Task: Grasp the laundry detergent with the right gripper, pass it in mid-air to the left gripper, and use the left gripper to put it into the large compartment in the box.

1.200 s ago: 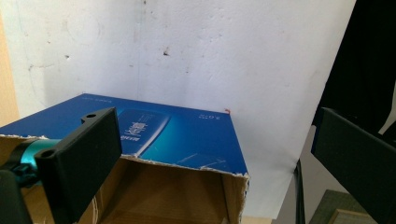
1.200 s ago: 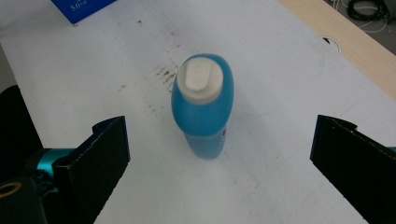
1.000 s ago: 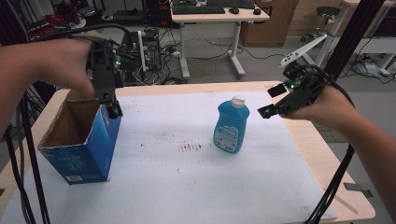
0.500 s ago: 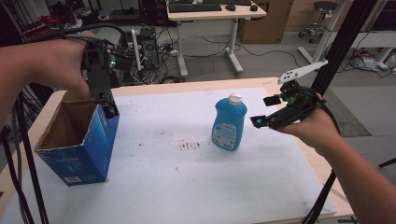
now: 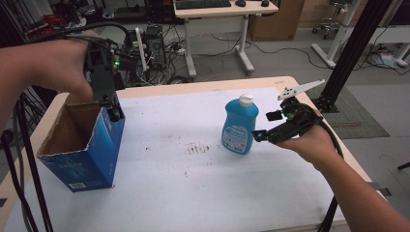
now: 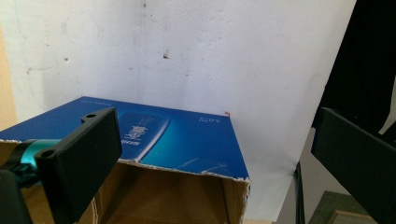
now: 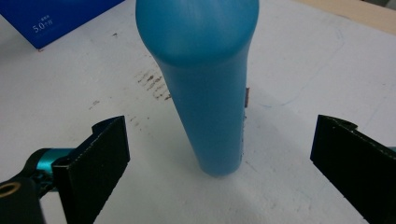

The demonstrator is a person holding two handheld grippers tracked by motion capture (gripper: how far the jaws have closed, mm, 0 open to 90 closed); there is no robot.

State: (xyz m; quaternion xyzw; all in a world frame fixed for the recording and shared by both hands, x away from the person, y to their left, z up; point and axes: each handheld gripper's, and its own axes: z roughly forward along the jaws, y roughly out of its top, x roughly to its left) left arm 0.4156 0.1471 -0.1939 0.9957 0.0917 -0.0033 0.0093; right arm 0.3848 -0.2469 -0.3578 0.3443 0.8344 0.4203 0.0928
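Note:
A blue bottle (image 5: 240, 126) with a white cap stands upright on the white table top (image 5: 169, 193), right of centre. My right gripper (image 5: 265, 126) is just to its right, open, with one jaw on each side of the bottle's edge and no contact. In the right gripper view the bottle (image 7: 205, 93) stands between the wide-open jaws of that gripper (image 7: 223, 140), a little ahead of them. An open blue cardboard box (image 5: 82, 150) stands at the left. My left gripper (image 5: 112, 108) hangs open over its far right corner. In the left gripper view the box's torn rim (image 6: 187, 163) lies below that gripper (image 6: 218, 128).
Brown smudges (image 5: 198, 149) mark the table between box and bottle. A black frame post (image 5: 350, 53) rises past the table's right far corner. A desk (image 5: 222, 9) and tangled cables (image 5: 159, 43) stand behind the table. Black cables (image 5: 26, 145) hang at the left edge.
My right gripper has moved left and lower, up to the bottle's side. The left gripper stays over the box's corner.

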